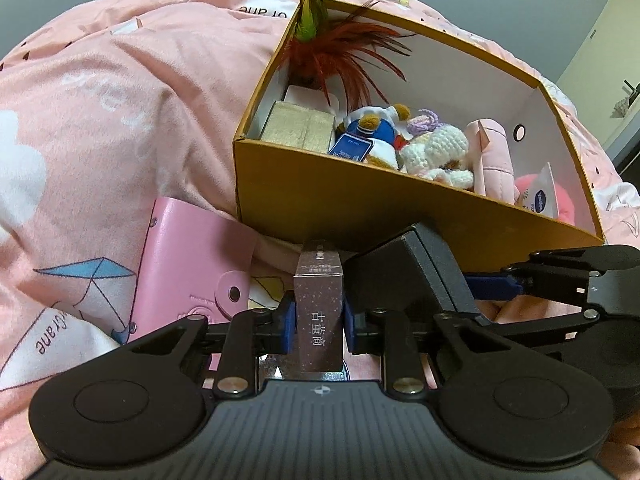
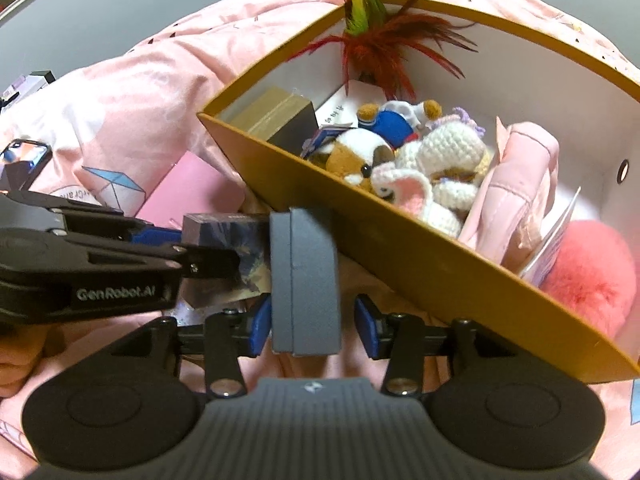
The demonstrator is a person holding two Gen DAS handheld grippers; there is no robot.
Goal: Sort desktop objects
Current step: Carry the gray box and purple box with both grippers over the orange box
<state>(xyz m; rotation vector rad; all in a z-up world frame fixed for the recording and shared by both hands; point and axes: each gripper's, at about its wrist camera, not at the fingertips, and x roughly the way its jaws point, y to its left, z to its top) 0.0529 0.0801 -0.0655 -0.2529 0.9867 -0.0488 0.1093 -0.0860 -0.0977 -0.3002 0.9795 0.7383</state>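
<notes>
My left gripper (image 1: pixel 319 320) is shut on a narrow mauve speckled box (image 1: pixel 319 300) with printed characters, both blue pads pressing its sides. Just right of it lies a dark grey box (image 1: pixel 404 276), right in front of the orange storage box (image 1: pixel 360 216). In the right wrist view the grey box (image 2: pixel 304 280) stands between the fingers of my right gripper (image 2: pixel 314 320). The left pad touches it and the right pad stands apart, so the gripper is open. The left gripper (image 2: pixel 208 248) with the mauve box (image 2: pixel 224 236) shows at the left.
The orange storage box (image 2: pixel 400 260) holds a feather toy (image 2: pixel 380 44), plush toys (image 2: pixel 432 152), a gold box (image 1: pixel 298 126), a pink pouch (image 2: pixel 516 184) and a pink fluffy ball (image 2: pixel 592 276). A pink wallet (image 1: pixel 188 264) lies on the pink bedspread (image 1: pixel 100 120). A phone (image 2: pixel 24 152) lies far left.
</notes>
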